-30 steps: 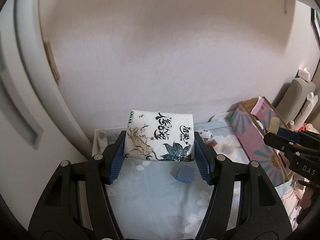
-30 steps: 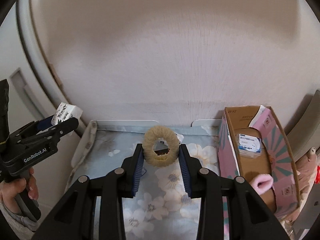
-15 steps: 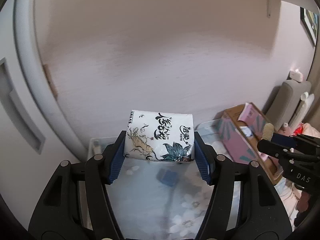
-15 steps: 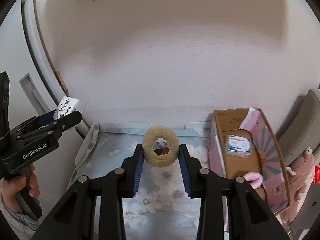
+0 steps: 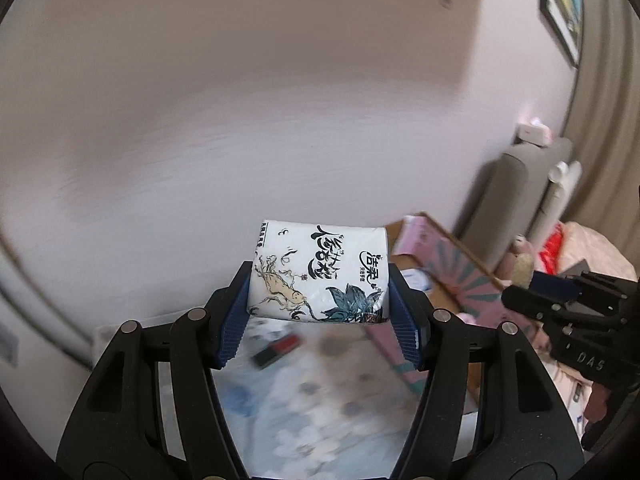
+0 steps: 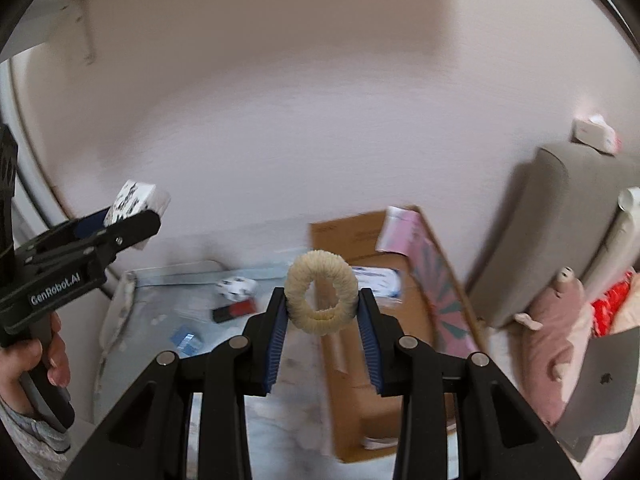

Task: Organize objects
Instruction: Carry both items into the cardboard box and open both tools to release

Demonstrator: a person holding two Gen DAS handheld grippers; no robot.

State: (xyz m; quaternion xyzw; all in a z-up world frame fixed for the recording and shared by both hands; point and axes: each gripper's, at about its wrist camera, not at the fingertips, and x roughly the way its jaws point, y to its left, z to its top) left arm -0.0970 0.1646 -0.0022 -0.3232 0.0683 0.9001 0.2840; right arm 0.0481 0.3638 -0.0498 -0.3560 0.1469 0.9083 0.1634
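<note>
A white tissue pack (image 5: 318,274) printed with ink drawings is held crosswise in the left claw (image 5: 318,308), its long axis running from finger to finger, well above the flowered table (image 5: 320,400). A cream fuzzy ring (image 6: 321,297) is pinched upright in the right claw (image 6: 322,316), its hole facing the camera.

The open cardboard box (image 6: 360,240) with pink patterned walls lies ahead and slightly right of the right claw — the ring is seen roughly over the box's near left edge, so that hand is judged the nearer one. From the left claw the box lies off to the right, with the other claw in between.

On the table left of the box a red and black block (image 6: 234,311), a small white patterned piece (image 6: 236,287) and a blue packet (image 6: 186,338) are scattered. The box is hemmed on its right by a grey cushion (image 6: 532,232) and a pink stuffed toy (image 6: 556,336); the wall closes off the far side.
</note>
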